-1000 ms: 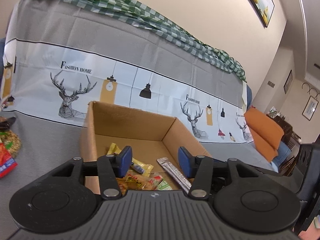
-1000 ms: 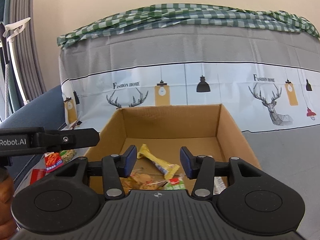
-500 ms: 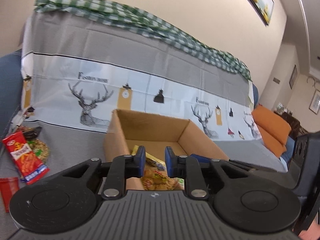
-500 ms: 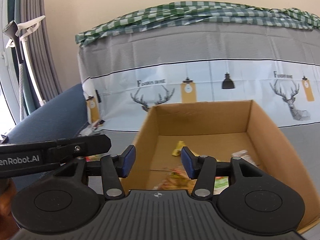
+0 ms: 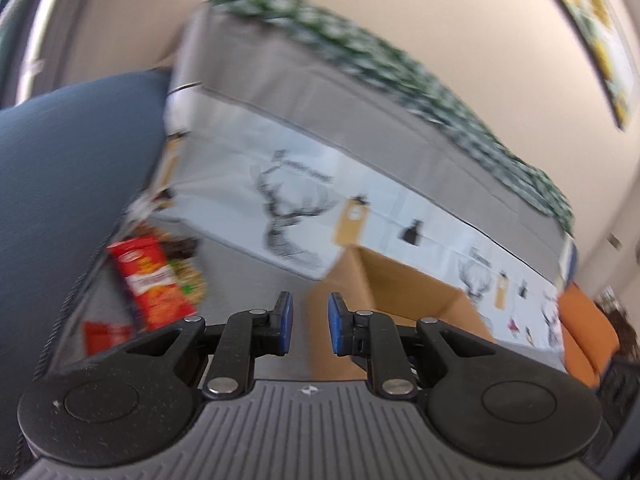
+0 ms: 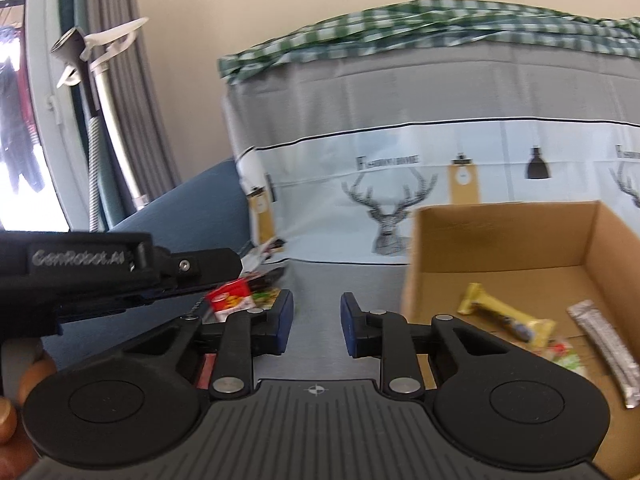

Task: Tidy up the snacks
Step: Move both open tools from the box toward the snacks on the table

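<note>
A cardboard box (image 6: 500,240) stands on the grey sofa seat; inside lie a yellow bar (image 6: 504,316), a silver stick pack (image 6: 608,344) and a small green-red packet (image 6: 564,356). The box also shows in the left wrist view (image 5: 404,288). My left gripper (image 5: 309,324) is empty, its jaws a narrow gap apart, left of the box. A red snack bag (image 5: 154,280) lies ahead to its left among other snacks. My right gripper (image 6: 316,324) is open and empty, left of the box. The red bag (image 6: 232,296) shows behind the left gripper's body (image 6: 100,268).
A dark blue sofa arm (image 5: 68,184) rises on the left. A deer-print cover (image 6: 440,184) hangs over the sofa back. A smaller red packet (image 5: 106,334) lies near the sofa arm. Orange cushions (image 5: 584,332) sit far right. Curtains (image 6: 108,92) hang at left.
Both grippers have swung left, away from the box and toward the snack pile by the sofa arm. The left gripper's jaws narrowed from wide open over the last second.
</note>
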`<state>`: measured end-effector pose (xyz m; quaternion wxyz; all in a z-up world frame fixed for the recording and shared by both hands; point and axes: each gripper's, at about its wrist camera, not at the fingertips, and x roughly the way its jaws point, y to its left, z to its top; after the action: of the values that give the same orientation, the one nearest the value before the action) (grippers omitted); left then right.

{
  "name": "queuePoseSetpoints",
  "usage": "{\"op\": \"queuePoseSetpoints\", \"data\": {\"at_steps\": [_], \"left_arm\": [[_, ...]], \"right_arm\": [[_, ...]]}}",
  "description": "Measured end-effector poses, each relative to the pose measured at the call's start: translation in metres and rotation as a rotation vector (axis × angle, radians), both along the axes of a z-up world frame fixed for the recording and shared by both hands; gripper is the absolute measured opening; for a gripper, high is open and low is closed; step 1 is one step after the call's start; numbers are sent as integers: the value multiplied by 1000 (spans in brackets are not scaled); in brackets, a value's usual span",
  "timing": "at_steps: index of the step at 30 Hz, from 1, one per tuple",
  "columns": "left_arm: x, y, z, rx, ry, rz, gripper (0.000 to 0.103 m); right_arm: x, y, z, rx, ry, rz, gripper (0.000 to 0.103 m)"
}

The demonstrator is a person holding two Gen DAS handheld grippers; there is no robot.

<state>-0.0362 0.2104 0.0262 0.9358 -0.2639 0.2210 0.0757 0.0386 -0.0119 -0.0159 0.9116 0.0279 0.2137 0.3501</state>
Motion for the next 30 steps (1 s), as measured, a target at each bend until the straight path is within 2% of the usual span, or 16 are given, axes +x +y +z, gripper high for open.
{"op": "queuePoseSetpoints", "data": {"at_steps": [9,18,20,22,25,30], "left_arm": [[1,67,-46,-182,293,263,20],[0,91,-73,-288,429,389,20],[-2,95,-78,-314,447,424,23],[-4,97,-83,-343,463,459,26],[-7,101,-88,-387,478,482,30],[-8,104,-92,-405,507,492,34]], "right_arm": [[-7,52,-14,-25,14,82,27],[11,106,-35,-84,29,125,29],[20,120,-42,-104,28,117,37],[31,133,-48,-123,33,105,52],[48,152,-60,-159,67,106,68],[67,175,-77,-208,86,103,78]]}}
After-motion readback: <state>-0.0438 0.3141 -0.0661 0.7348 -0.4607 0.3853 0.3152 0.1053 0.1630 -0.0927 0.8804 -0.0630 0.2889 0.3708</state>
